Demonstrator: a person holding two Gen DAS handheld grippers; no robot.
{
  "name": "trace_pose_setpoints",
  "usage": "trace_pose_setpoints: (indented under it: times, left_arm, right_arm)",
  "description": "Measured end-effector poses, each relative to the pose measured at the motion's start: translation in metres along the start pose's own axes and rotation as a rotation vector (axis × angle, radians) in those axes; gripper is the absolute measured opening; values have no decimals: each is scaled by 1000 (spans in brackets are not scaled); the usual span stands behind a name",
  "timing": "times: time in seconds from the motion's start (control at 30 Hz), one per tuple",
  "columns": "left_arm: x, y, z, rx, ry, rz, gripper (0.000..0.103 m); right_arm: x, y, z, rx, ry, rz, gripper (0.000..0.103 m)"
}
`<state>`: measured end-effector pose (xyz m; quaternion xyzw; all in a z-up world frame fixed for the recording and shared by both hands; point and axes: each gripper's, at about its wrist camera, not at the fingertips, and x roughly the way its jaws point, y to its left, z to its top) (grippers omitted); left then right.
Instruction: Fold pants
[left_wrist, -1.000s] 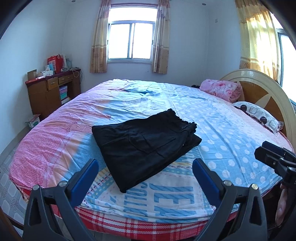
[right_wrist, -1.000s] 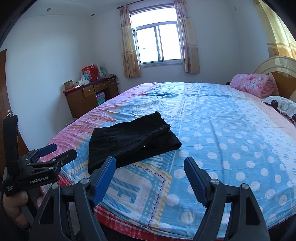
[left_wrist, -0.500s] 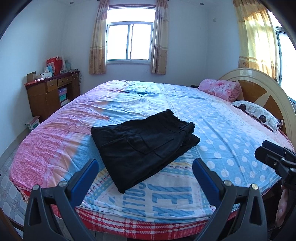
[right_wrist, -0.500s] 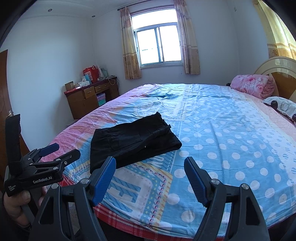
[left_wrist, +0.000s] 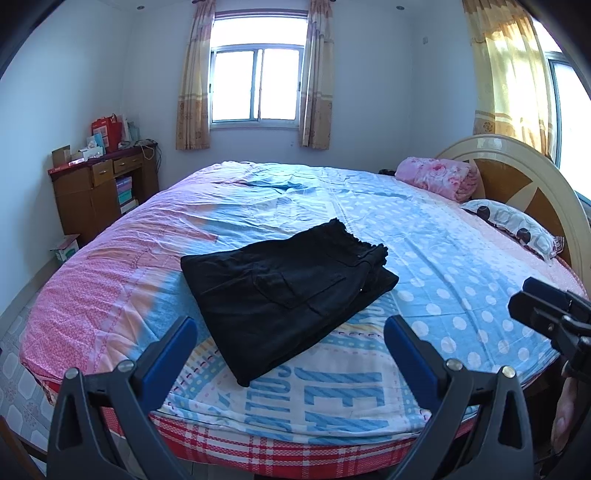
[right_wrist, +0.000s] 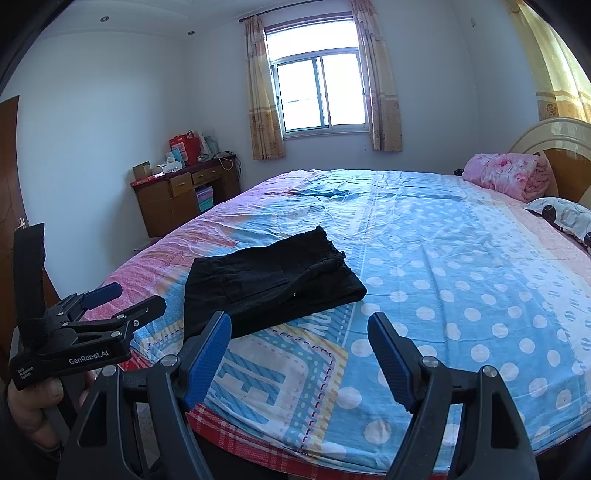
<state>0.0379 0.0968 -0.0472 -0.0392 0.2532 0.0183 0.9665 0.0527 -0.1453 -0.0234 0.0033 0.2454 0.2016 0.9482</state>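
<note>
Black pants (left_wrist: 284, 291) (right_wrist: 269, 284) lie folded into a compact rectangle on the round bed (left_wrist: 443, 258), near its front edge. My left gripper (left_wrist: 290, 332) is open and held short of the bed's edge, with nothing between its blue pads. My right gripper (right_wrist: 299, 325) is open too, hovering in front of the bed to the right of the pants, empty. In the right wrist view the left gripper (right_wrist: 122, 299) shows at the left, gripped by a hand. In the left wrist view the right gripper's fingers (left_wrist: 546, 302) show at the right edge.
A rolled pink blanket (left_wrist: 439, 177) and a spotted pillow (left_wrist: 513, 229) lie by the curved headboard (left_wrist: 524, 173) at the right. A wooden desk (left_wrist: 99, 192) with boxes stands at the left wall. A curtained window (left_wrist: 258, 85) is behind the bed.
</note>
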Motion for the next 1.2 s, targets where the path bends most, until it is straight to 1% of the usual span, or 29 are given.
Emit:
trace_pose_setpoints:
  times: [0.07, 0.17, 0.27, 0.37, 0.43, 0.6, 0.77, 0.97, 1.2]
  left_arm:
    - [-1, 0, 1, 5, 0, -4, 103]
    - [0, -1, 2, 13, 19, -2, 103]
    - [-1, -2, 4, 12, 12, 4, 103]
    - [-7, -2, 6, 8, -18, 18, 103]
    - [-10, -2, 7, 7, -29, 14, 103]
    - [-11, -1, 9, 3, -33, 15, 103]
    - [-11, 0, 9, 8, -23, 20, 103]
    - [-6, 0, 7, 14, -14, 44, 103]
    - [-5, -2, 6, 24, -19, 39, 103]
  right_arm:
    - [-1, 0, 0, -2, -9, -1, 78]
    - [-4, 0, 2, -4, -24, -2, 78]
    - [-5, 1, 3, -4, -29, -2, 78]
    - [-7, 1, 3, -6, -35, -4, 78]
    - [-9, 2, 3, -6, -42, -6, 78]
    - [-14, 2, 4, -5, -68, -10, 78]
    - [-15, 3, 4, -7, -66, -10, 78]
    - [-12, 5, 1, -20, -49, -2, 78]
    - [-10, 8, -1, -30, -37, 4, 78]
